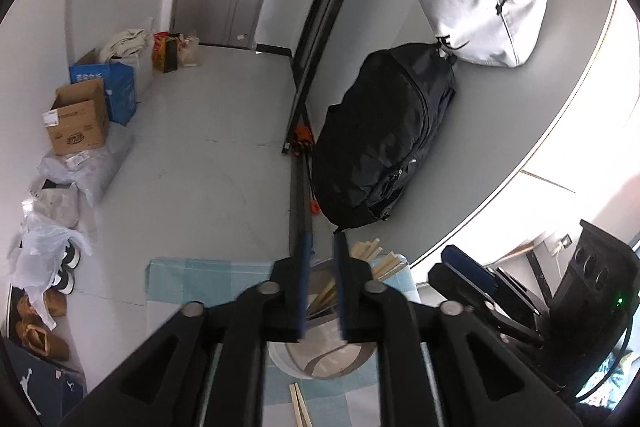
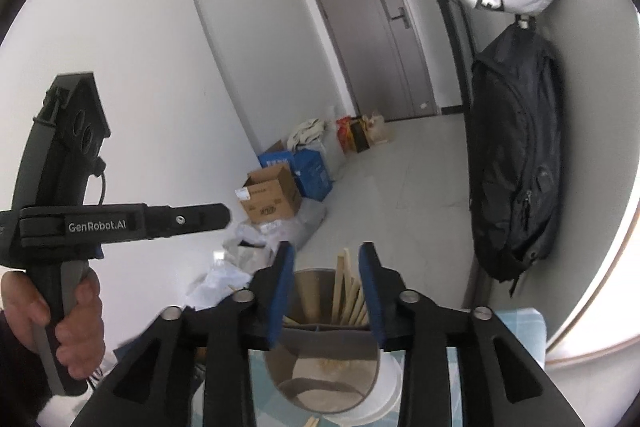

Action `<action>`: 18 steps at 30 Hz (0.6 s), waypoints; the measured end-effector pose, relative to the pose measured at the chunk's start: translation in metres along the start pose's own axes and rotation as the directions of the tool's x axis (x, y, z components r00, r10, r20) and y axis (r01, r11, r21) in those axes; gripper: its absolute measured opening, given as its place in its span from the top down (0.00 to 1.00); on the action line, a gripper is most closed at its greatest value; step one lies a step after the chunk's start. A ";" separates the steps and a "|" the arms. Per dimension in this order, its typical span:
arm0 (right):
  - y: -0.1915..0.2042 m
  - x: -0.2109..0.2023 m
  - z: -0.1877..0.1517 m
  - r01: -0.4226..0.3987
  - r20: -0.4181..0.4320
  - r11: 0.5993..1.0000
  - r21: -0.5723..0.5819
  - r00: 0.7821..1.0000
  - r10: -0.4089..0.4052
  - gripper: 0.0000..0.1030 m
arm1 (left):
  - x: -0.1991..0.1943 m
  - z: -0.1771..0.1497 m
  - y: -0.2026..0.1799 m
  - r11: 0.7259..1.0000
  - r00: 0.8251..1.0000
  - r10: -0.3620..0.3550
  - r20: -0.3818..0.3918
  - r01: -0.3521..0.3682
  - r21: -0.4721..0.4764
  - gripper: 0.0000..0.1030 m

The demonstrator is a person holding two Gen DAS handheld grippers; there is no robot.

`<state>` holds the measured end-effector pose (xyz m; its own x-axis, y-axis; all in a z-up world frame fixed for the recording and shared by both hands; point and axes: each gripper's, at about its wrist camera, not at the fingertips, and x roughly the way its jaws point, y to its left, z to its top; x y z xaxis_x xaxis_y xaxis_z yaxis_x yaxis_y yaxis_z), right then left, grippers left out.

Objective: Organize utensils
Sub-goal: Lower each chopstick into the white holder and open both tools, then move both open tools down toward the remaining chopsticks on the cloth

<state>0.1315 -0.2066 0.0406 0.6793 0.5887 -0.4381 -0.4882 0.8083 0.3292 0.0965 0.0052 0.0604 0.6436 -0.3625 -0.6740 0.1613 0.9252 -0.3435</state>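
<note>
Checked tablecloth (image 1: 208, 279) under utensil cup (image 1: 320, 367)

Pale wooden chopsticks (image 2: 347, 297) are seen in a grey-and-tan patterned cup (image 2: 324, 367). A blue-and-white checked cloth (image 1: 200, 281) is spread beneath the cup. Blue pads (image 2: 370, 293) are carried by black claws.

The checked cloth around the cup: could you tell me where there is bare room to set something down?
The checked cloth is bare left of the cup. In front of the cup lie loose chopsticks; the cup itself is crowded with sticks.

Wooden chopsticks (image 2: 350, 297) standing tilted in patterned cup (image 2: 324, 367), two loose chopsticks (image 1: 299, 405) beside it
</note>
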 end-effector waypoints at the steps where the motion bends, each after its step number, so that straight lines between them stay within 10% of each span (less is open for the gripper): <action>1: 0.001 -0.002 0.000 0.001 0.001 1.000 0.002 1.000 -0.001 0.58 | -0.003 -0.002 0.000 1.000 1.000 0.004 0.005 -0.004 -0.012 0.79; 4: 0.006 -0.014 -0.003 0.006 0.011 1.000 0.008 1.000 -0.006 0.55 | -0.013 -0.011 -0.001 0.999 0.999 0.020 0.026 -0.019 -0.030 0.60; 18: 0.027 -0.066 -0.009 0.000 0.066 1.000 0.000 0.998 0.000 0.27 | -0.045 -0.026 -0.014 0.990 0.988 0.138 0.065 -0.137 -0.020 0.40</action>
<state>0.0687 -0.2241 0.0714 0.7141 0.5866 -0.3821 -0.4881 0.8084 0.3290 0.0461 0.0059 0.0786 0.7068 -0.2235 -0.6711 0.0564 0.9636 -0.2615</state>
